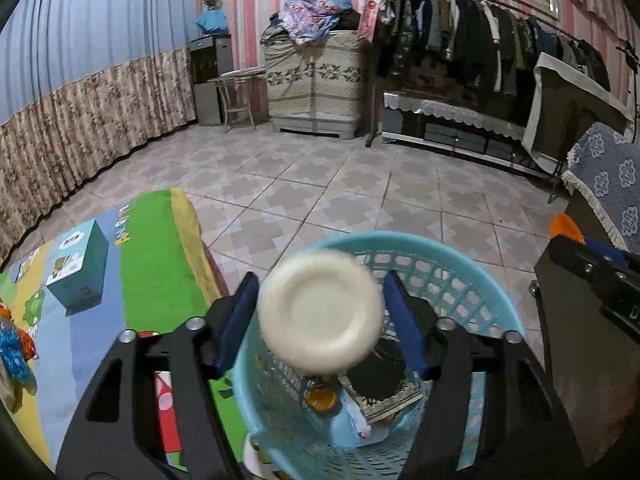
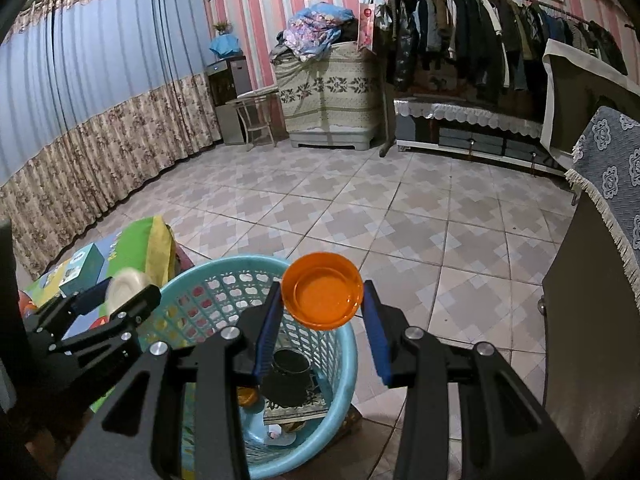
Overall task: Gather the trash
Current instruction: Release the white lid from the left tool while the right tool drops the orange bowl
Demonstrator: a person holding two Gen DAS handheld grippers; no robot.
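A light blue plastic basket point(image 1: 472, 280) stands on the floor beside a low table; it also shows in the right wrist view point(image 2: 192, 292). Inside lie a dark can point(image 2: 290, 364), an orange lid point(image 1: 321, 398), and papers. A cream round container point(image 1: 320, 312), blurred, hangs over the basket between my left gripper's point(image 1: 320, 312) blue fingers point(image 1: 236, 320), with a small gap on each side. My right gripper point(image 2: 322, 296) is shut on an orange bowl-like lid point(image 2: 322, 296), held above the basket's right rim. The left gripper point(image 2: 116, 300) shows in the right wrist view.
A colourful mat point(image 1: 152, 264) covers the low table at left, with a teal box point(image 1: 80, 264) and crumpled wrappers point(image 1: 16, 352) on it. A dark cabinet point(image 1: 580, 340) stands at right. Tiled floor point(image 1: 340, 184) stretches ahead to a clothes rack point(image 1: 480, 32) and covered furniture.
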